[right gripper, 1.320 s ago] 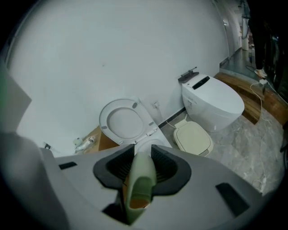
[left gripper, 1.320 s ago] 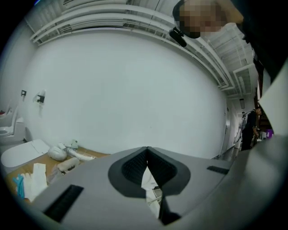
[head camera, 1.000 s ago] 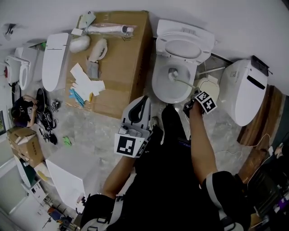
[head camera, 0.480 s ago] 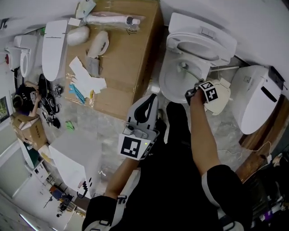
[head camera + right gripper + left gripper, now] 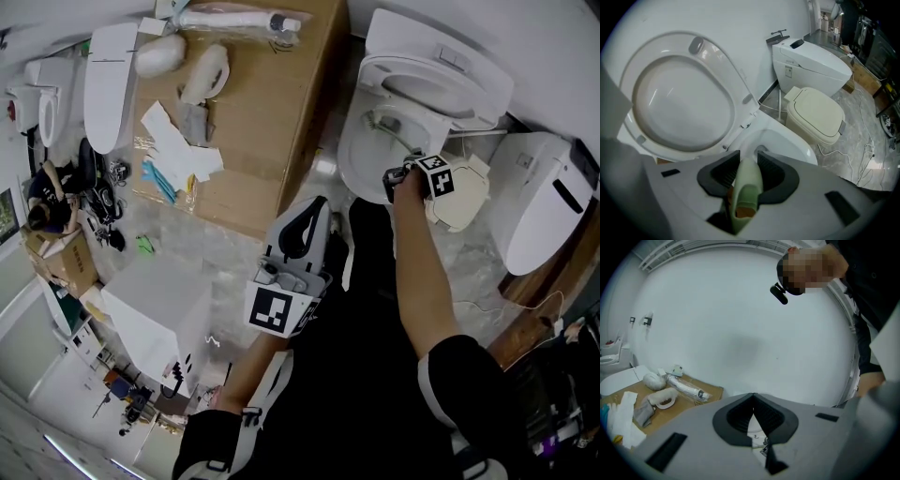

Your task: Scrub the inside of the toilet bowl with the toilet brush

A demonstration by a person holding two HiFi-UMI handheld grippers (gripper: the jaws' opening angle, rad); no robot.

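Right gripper (image 5: 749,165) around toilet brush handle (image 5: 746,190), over toilet bowl (image 5: 787,140).

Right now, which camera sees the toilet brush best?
The head view: it shows the toilet brush reaching from the right gripper down into the toilet bowl. The right gripper view shows only its pale green handle, clamped between the jaws. The left gripper view points at a wall and misses the brush.
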